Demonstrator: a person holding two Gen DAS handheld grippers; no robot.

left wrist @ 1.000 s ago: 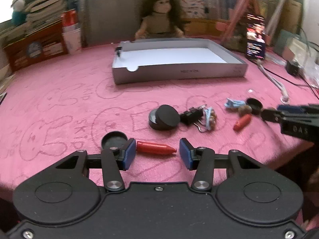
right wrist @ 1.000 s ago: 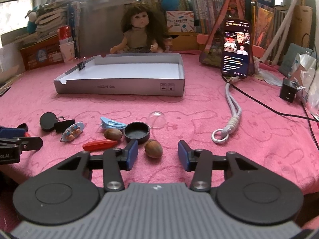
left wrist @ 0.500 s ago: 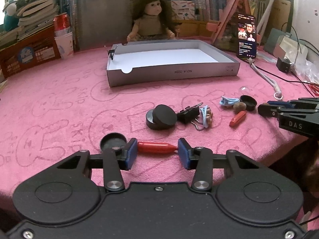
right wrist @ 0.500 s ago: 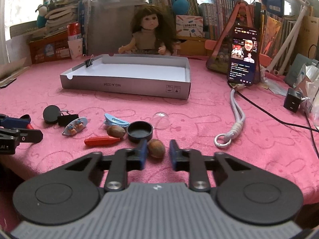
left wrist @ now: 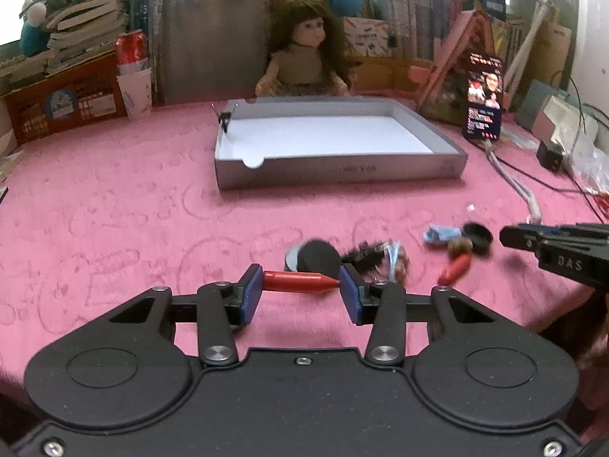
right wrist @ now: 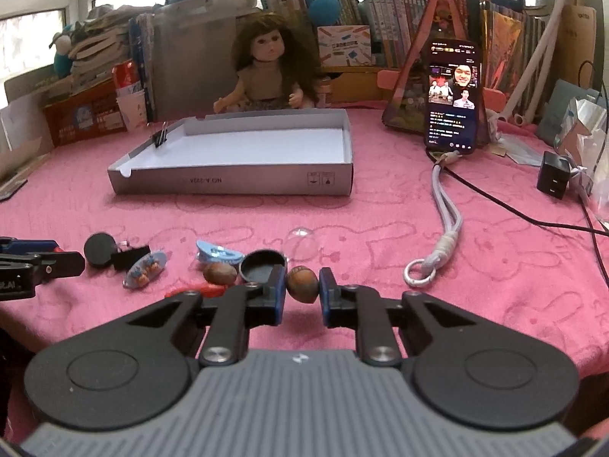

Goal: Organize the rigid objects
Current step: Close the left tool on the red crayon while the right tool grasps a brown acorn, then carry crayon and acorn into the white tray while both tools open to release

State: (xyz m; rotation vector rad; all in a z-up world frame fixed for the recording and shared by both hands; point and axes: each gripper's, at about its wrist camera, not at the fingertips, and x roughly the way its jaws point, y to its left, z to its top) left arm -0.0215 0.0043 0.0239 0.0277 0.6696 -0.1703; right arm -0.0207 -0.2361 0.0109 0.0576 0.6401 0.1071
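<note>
My left gripper (left wrist: pixel 300 289) is shut end to end on a red pointed cap (left wrist: pixel 298 280) and holds it above the pink cloth. My right gripper (right wrist: pixel 302 291) is shut on a brown nut (right wrist: pixel 302 283), lifted off the cloth. A grey shallow box (left wrist: pixel 335 169) with a white floor stands in the middle; it also shows in the right wrist view (right wrist: pixel 236 182). Small items lie loose in front of it: a black round lid (right wrist: pixel 99 249), a black binder clip (right wrist: pixel 129 258), a decorated hair clip (right wrist: pixel 145 273), a blue clip (right wrist: pixel 219 255), a second nut (right wrist: pixel 220 273), a black cup-shaped lid (right wrist: pixel 262 266), and another red piece (left wrist: pixel 455 269).
A binder clip (right wrist: pixel 160 138) is clamped on the box's far left wall. A doll (right wrist: pixel 266 72) sits behind the box. A phone (right wrist: pixel 453 95) on a stand, its grey lanyard (right wrist: pixel 443 232), a black charger (right wrist: pixel 553 179) and cables lie on the right. A clear dome (right wrist: pixel 302 243) lies near the lids.
Both grippers have closed on their objects and lifted: the left on the red cap, the right on the nut. The left view has moved up and to the right, past the black lid.
</note>
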